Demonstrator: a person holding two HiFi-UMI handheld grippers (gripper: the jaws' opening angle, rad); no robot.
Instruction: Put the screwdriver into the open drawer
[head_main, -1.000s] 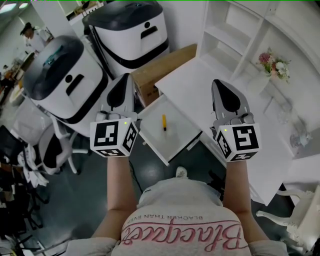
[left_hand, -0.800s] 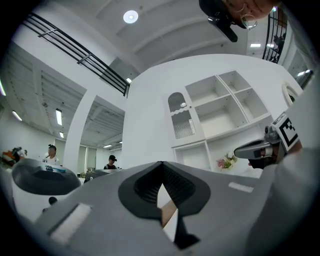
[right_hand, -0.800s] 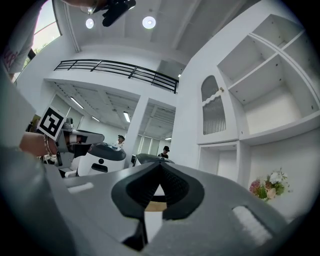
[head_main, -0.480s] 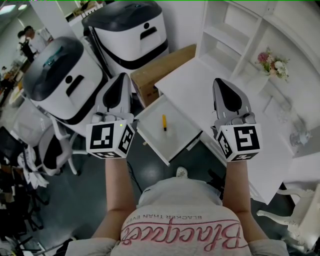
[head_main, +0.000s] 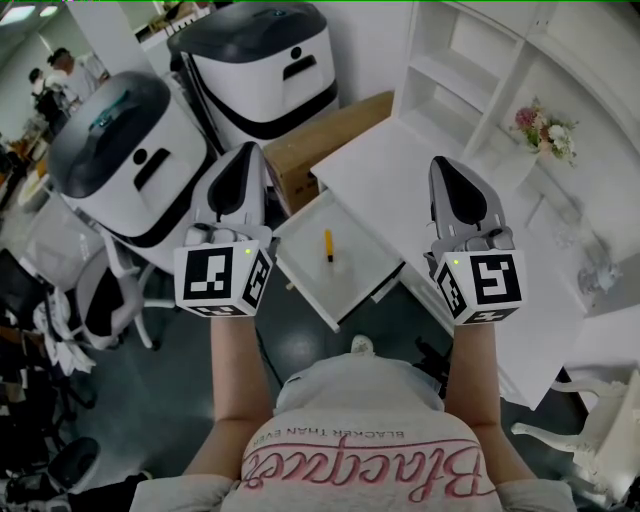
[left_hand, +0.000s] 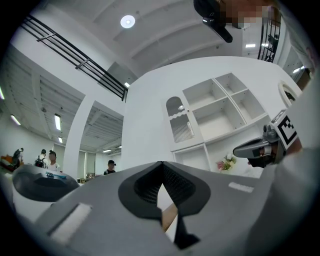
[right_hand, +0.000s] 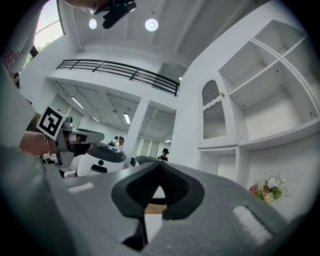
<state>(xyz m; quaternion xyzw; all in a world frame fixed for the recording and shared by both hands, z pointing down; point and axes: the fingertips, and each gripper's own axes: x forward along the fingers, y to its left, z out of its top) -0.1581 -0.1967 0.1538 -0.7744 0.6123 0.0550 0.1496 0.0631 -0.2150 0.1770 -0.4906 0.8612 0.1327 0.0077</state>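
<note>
Left claw (head_main: 246, 152): jaws together with nothing between them; its own view (left_hand: 161, 170) looks over the closed pads at shelving and ceiling.
Right claw (head_main: 441, 163): jaws together too, empty; its own view (right_hand: 159, 171) shows the pads meeting at the tip.
Between the claws: the screwdriver (head_main: 328, 245) lies flat in the open drawer (head_main: 355, 282), below both claws and somewhat nearer the left one, touched by neither.
Task standing: judged done, since the tool already rests on the drawer floor.
Handling: probably light and stiff; the smooth yellow handle could roll or slip from a loose pinch.
Where to take hold: across the middle of the yellow handle, jaws set crosswise to its length. The shaft is too small to judge.
Beyond the right claw: the white desk (head_main: 400, 180) from which the drawer is pulled.
Beyond the left claw: a cardboard box (head_main: 320, 135) and two white machines (head_main: 130, 160), well apart from the drawer.
Against the earlier pictures: both claws sit almost where they were, the left one's marker cube only a touch shifted. The screwdriver has kept its place in the drawer; only the people (head_main: 60, 75) far off have moved.
</note>
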